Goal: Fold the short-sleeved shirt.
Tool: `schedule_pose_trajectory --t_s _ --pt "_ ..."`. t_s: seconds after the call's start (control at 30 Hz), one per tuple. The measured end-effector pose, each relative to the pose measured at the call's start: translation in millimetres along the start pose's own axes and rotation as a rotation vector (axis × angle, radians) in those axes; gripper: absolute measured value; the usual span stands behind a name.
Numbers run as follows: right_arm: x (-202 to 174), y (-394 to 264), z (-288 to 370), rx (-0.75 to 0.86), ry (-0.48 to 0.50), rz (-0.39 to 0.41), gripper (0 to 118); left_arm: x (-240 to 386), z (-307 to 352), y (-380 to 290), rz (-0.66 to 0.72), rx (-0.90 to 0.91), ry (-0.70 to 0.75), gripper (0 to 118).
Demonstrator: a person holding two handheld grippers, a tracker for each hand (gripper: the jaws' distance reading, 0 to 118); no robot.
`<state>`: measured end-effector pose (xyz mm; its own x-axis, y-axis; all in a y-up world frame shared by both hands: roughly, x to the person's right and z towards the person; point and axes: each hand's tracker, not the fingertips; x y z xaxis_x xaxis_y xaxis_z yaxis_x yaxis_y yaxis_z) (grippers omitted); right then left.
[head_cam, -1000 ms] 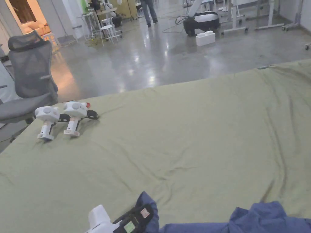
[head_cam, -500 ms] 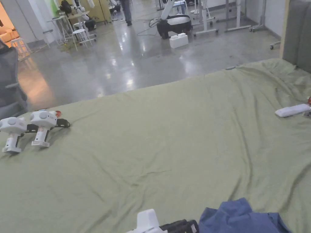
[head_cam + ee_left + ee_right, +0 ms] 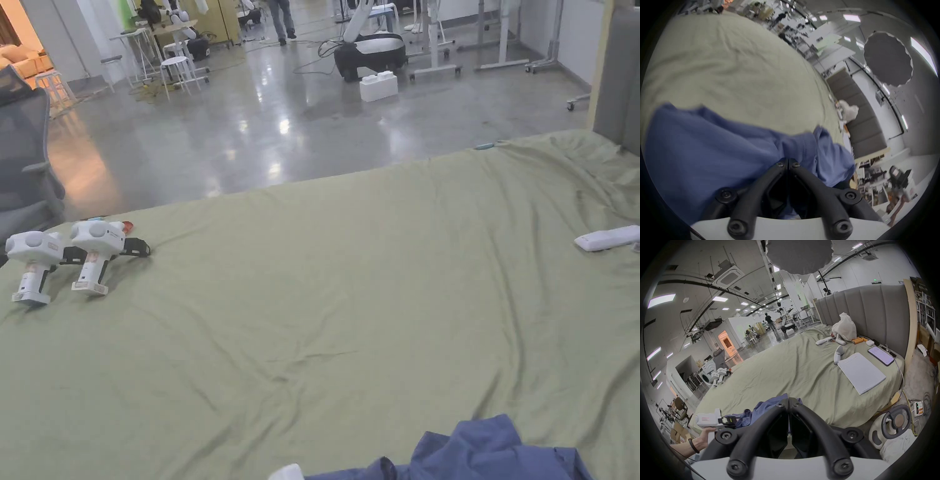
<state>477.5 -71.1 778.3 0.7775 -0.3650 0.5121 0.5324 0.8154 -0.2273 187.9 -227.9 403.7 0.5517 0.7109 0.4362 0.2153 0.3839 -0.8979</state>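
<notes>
Down at the near edge of the green bed (image 3: 350,294) lies the crumpled blue shirt (image 3: 481,453). Both the left hand-held gripper (image 3: 788,162) and right hand-held gripper (image 3: 788,400) are closed, seemingly pinching its fabric.

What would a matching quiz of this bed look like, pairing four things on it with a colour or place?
Things:
1. shirt
2. bed sheet
3. two spare hand-held grippers
4. paper pad

Descriptions:
A. pale green
B. near the headboard, beside a phone
C. blue, bunched at the near edge
D. lying side by side at the bed's far left edge

Pairs: 1-C, 2-A, 3-D, 4-B
</notes>
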Motion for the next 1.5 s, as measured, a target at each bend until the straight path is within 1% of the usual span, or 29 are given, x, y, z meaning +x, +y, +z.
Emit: schedule_pose_trajectory --t_s 0.03,0.1,0.13,0.2,0.23,0.27,0.3,0.33,0.37,0.4,0.43,0.53,0.57,0.67,0.73,0.77,0.8,0.83,0.87,0.9,0.93,1.0,1.07,1.13,1.23,1.3,1.4,1.43,1.5 --pt "-1.8 0.6 0.7 0.0 -0.003 0.014 0 4.7 -8.2 -4.9 -0.034 -0.015 0.035 3" --pt "-5.8 1.8 1.5 0.003 -0.009 0.031 0 12.2 -13.8 -9.3 -0.158 0.023 0.069 3" --pt "-8.3 2.8 1.1 0.002 -0.009 0.033 0 11.3 -13.1 -6.9 -0.153 0.02 0.078 3" --pt "-9.9 3.2 -2.6 -0.001 0.0 0.027 0 8.1 -2.4 0.9 -0.084 0.01 0.043 3" --pt "-11.0 3.6 -4.3 -0.003 0.005 0.023 0 6.6 4.3 2.7 -0.085 0.014 0.037 4" --pt "-12.7 4.4 -5.4 -0.003 0.006 0.021 0 6.4 14.3 3.3 -0.097 0.038 0.041 8" --pt "-14.5 4.8 -6.5 -0.003 0.009 0.02 0 5.1 27.4 4.6 -0.102 0.077 0.042 20" --pt "-16.0 5.1 -7.3 -0.003 0.015 0.021 0 0.5 43.9 8.1 -0.103 0.111 0.043 49" --pt "-17.4 5.2 -8.5 -0.003 0.024 0.023 0 -6.3 60.9 10.3 -0.086 0.146 0.02 74" --pt "-18.7 6.4 -9.8 -0.006 0.032 0.024 0 -16.1 76.6 12.9 -0.068 0.164 0.008 87" --pt "-19.9 6.5 -11.7 -0.01 0.037 0.025 0 -25.7 90.8 15.3 -0.037 0.175 -0.017 91" --pt "-20.1 5.6 -16.2 -0.02 0.052 0.035 0 -57.2 125.2 16.6 0.107 0.269 -0.019 91" --pt "-20.4 4.9 -17.1 -0.023 0.057 0.034 0 -66.3 130.4 16.6 0.181 0.28 -0.028 91" --pt "-22.7 3.3 -17.6 -0.033 0.068 0.035 0 -90.5 129.6 11.6 0.314 0.318 -0.01 91" --pt "-23.8 3.1 -15.5 -0.038 0.063 0.045 0 -102.0 114.0 9.5 0.35 0.282 0.006 90" --pt "-23.9 3.4 -13.6 -0.039 0.06 0.048 0 -104.7 106.9 6.6 0.339 0.268 -0.003 86" --pt "-23.6 4.4 -11.2 -0.039 0.056 0.05 0 -105.8 102.4 4.1 0.342 0.278 -0.079 79" --pt "-23.1 5.0 -9.0 -0.037 0.05 0.049 0 -107.1 98.6 2.9 0.371 0.291 -0.129 59" --pt "-22.5 5.6 -6.7 -0.032 0.044 0.046 0 -109.8 90.0 2.9 0.437 0.286 -0.173 43" --pt "-21.6 6.1 -4.8 -0.028 0.042 0.042 0 -110.2 82.5 2.1 0.479 0.274 -0.147 27" --pt "-20.5 7.4 -2.9 -0.025 0.041 0.036 0 -109.2 79.2 0.1 0.475 0.291 -0.104 18" --pt "-20.2 8.1 -0.4 -0.019 0.033 0.029 0 -103.9 84.8 0.7 0.469 0.306 -0.111 14" --pt "-13.0 6.1 -1.4 -0.016 0.029 0.028 0 -94.5 103.2 1.6 0.407 0.346 -0.089 13" --pt "-11.5 5.9 -2.1 -0.017 0.031 0.028 0 -87.0 130.1 8.1 0.35 0.356 -0.131 13" --pt "-11.7 6.2 -5.0 -0.025 0.039 0.033 0 -66.5 179.2 25.8 0.168 0.381 -0.01 13" --pt "-10.5 4.0 -7.6 -0.025 0.055 0.028 0 -47.2 202.7 39.5 0.097 0.381 0.069 13" --pt "-9.6 -0.8 -12.7 -0.031 0.061 0.012 0 -1.1 200.7 48.0 0.03 0.378 0.079 13" --pt "-9.3 -2.4 -13.3 -0.031 0.062 0.005 0 15.1 190.0 48.4 -0.003 0.367 0.085 13" --pt "-9.6 -4.8 -11.0 -0.017 0.061 -0.016 0 51.1 151.8 45.1 -0.058 0.351 0.167 13"
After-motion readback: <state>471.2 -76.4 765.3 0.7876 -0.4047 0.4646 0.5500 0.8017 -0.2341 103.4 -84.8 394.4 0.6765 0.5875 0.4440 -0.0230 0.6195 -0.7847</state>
